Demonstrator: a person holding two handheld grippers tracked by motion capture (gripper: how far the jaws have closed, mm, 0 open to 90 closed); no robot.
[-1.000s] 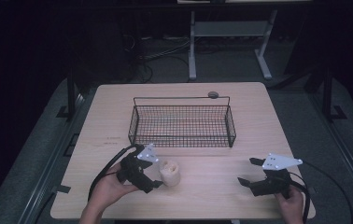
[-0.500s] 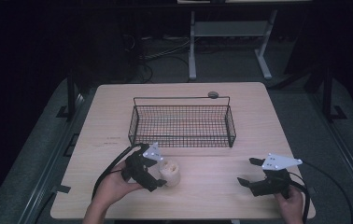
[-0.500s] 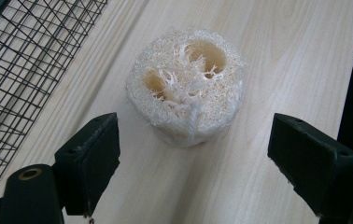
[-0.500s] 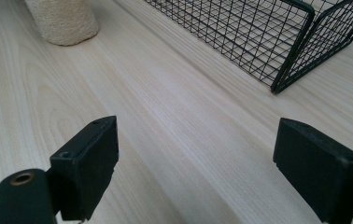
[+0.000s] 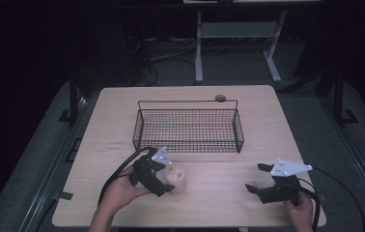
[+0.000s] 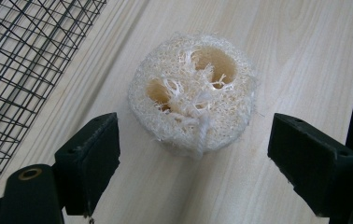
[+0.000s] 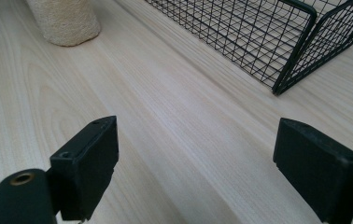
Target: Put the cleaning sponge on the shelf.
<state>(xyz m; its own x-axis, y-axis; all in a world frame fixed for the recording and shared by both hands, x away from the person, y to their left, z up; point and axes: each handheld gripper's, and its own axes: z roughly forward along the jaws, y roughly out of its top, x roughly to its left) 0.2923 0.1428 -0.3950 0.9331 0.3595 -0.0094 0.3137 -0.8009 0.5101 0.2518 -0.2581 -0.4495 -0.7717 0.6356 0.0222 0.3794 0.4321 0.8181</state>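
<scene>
A black wire basket (image 5: 188, 124) is set mid-tabletop (image 5: 267, 111). Just in front of its left half, a pale, fibrous, holed loofah (image 6: 194, 91) is straddled untouched by the left hand-held gripper (image 5: 162, 175), jaws spread. The right hand-held gripper (image 5: 258, 178) is held agape, well right of the basket's front.

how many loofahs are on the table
1. The loofah sits on the table in front of the basket, between the left hand-held gripper's open jaws. None seems hidden.

A pale loofah piece (image 6: 194, 91) is seen standing on the wooden table (image 6: 305, 56), between the spread jaws of the left gripper (image 6: 198, 154) and untouched by them. A black wire basket (image 6: 20, 60) is seen at the left.
</scene>
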